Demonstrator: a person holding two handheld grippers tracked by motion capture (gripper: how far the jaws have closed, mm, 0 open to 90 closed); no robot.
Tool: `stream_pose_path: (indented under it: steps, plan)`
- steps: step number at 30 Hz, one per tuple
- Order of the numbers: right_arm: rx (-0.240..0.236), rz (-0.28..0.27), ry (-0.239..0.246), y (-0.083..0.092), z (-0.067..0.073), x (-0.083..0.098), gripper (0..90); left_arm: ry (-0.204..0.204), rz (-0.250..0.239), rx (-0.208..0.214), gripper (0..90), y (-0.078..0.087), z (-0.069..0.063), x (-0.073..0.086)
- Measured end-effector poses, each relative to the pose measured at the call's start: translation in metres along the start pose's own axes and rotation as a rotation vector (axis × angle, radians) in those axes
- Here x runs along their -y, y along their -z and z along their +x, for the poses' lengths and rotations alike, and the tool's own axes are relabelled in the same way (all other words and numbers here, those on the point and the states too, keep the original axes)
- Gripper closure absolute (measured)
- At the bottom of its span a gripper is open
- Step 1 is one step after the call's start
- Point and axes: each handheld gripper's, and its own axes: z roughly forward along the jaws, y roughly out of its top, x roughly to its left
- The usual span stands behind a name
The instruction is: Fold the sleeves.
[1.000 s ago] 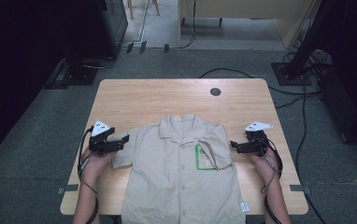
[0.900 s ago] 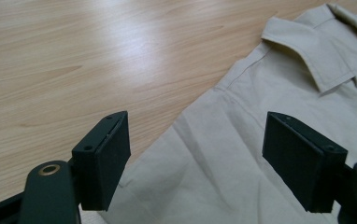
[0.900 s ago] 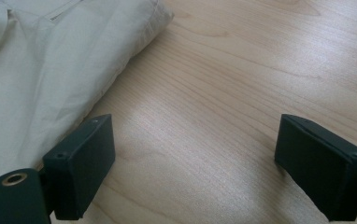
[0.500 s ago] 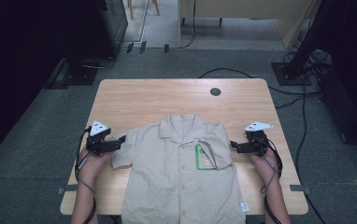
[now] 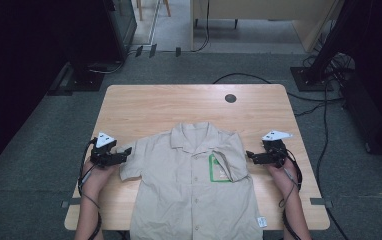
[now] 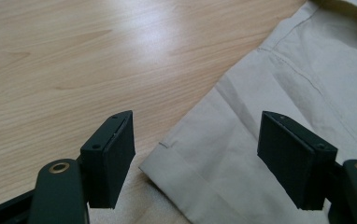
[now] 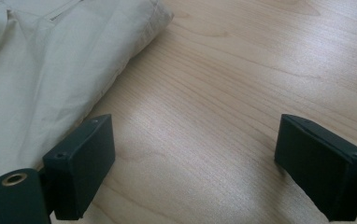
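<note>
Seen from above, two forearms reach in low, the left gripper (image 5: 125, 151) and right gripper (image 5: 250, 155) flanking a beige shirt (image 5: 194, 185) spread on the wooden table (image 5: 179, 107), while the left gripper view shows jaws spread but just closing slightly over the stitched sleeve hem (image 6: 176, 161), and the right gripper view shows jaws spread over bare woodgrain beside folded cloth.

We're looking at a beige short-sleeved shirt (image 5: 194, 192) spread flat, front up, on the wooden counter (image 5: 179, 107), collar pointing to the far edge. It's buttoned down the middle, with a green patch (image 5: 218, 168) on the chest. Its hem hangs off the near edge. The sleeve at our left lies spread out, cuff hem flat; the sleeve at our right is folded in over the chest.
</note>
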Motion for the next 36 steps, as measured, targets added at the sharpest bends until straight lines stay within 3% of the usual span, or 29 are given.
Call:
stream_pose_path:
  steps: [6, 9, 22, 36]
  plan:
    - [0.000, 0.000, 0.000, 0.000, 0.000, 0.000, 11.9, 0.038, -0.017, 0.017, 33.4, 0.002, 0.005, 0.001]
    - [0.000, 0.001, -0.001, 0.000, 0.000, 0.000, 11.9, 0.048, -0.014, 0.002, 37.8, 0.002, 0.005, 0.002]
    - [0.000, 0.001, -0.002, 0.000, 0.001, 0.000, 11.9, 0.027, 0.027, -0.011, 44.2, -0.003, 0.008, 0.008]
    - [0.000, 0.001, -0.002, 0.000, 0.001, 0.000, 11.9, 0.055, 0.015, -0.006, 58.5, -0.002, 0.015, 0.011]
